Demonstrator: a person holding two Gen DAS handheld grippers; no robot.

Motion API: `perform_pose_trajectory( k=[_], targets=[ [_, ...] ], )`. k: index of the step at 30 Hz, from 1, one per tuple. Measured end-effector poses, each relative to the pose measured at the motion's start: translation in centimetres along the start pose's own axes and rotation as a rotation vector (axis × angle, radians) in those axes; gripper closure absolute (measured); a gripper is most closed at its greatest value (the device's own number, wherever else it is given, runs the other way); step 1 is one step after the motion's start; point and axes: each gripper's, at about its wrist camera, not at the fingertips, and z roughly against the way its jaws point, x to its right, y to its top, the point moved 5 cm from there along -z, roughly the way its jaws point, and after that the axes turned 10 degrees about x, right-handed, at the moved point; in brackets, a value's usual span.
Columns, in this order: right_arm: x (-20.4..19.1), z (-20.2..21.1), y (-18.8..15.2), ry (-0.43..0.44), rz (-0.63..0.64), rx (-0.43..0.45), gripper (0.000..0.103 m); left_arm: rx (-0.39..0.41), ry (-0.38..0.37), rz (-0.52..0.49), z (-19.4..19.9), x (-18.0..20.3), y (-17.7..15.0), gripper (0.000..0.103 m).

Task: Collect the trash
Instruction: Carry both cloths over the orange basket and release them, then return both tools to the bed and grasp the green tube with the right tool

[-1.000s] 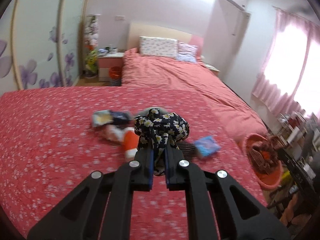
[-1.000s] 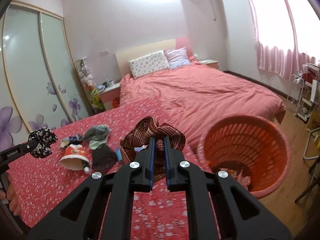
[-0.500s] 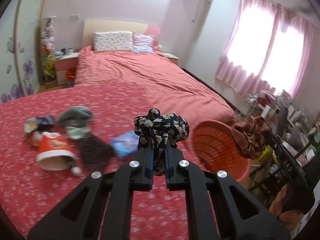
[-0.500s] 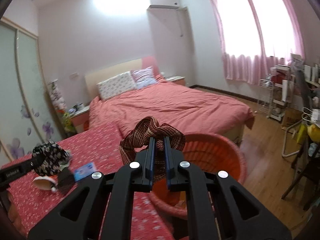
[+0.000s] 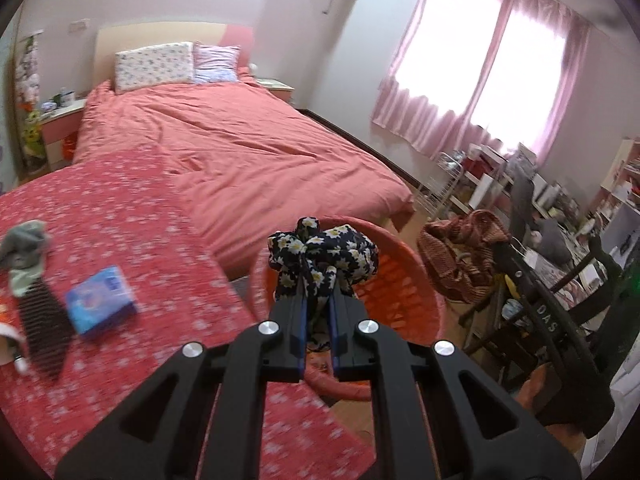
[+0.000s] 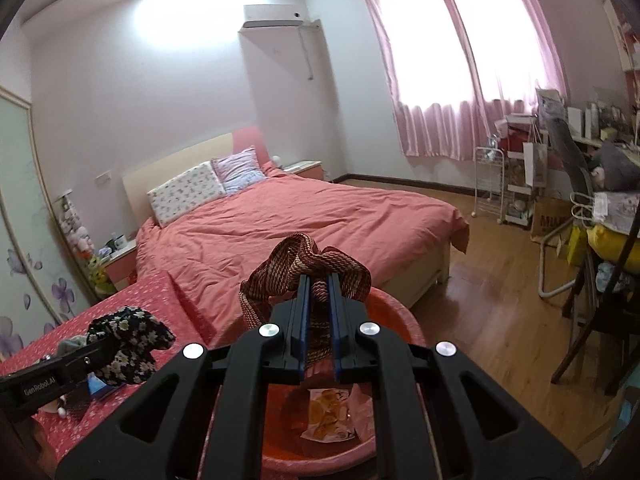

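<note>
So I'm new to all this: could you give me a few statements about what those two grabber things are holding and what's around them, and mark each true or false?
1. The left gripper grips a dark daisy-print cloth. True.
2. The right gripper is empty. False: its fingers pinch a brown woven cloth.
3. The orange basket already holds a crumpled wrapper. True.
4. The blue packet lies in the basket. False: it lies on the red flowered cover.
</note>
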Motion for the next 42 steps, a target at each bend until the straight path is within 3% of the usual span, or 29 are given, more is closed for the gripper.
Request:
perform_pose_trajectory(
  k=[13,16,18,20,21,31,42],
  targets=[
    [1.7,-2.0,-0.6,-0.001,-0.051,-0.038,0.094,-0.080,-0.030,-0.013,-6.7,1.8,-1.8,0.091],
    [1.8,-2.6,-0.8,0.024,-0.075,-0.059,0.092,-0.090,-0.013,-0.020,-7.6,1.8,-2.2,0.083],
    [2.1,-2.8,-1.0,0.030,-0.101,-0.068,0.080,-0.097,0.003,-0.024,-8.0,1.5,-2.5,0.068],
    [2.2,-2.9,-1.4,0.037,-0.103,-0.081,0.066,-0.100,0.023,-0.022,-8.1,0.8,-2.8,0.064],
    [2.2,-2.8,-1.5,0.029,-0.097,-0.081,0.062,-0.101,0.032,-0.019,-8.0,0.4,-2.9,0.064],
    [0.9,-2.2,-1.5,-0.011,0.003,-0.115,0.061,-0.068,0.175,-0.031,-3.6,-5.1,-3.1,0.055],
    [-4.6,-0.6,-2.2,0.079,0.090,-0.149,0.062,-0.034,0.311,0.029,4.4,-12.5,-3.7,0.050]
  ],
)
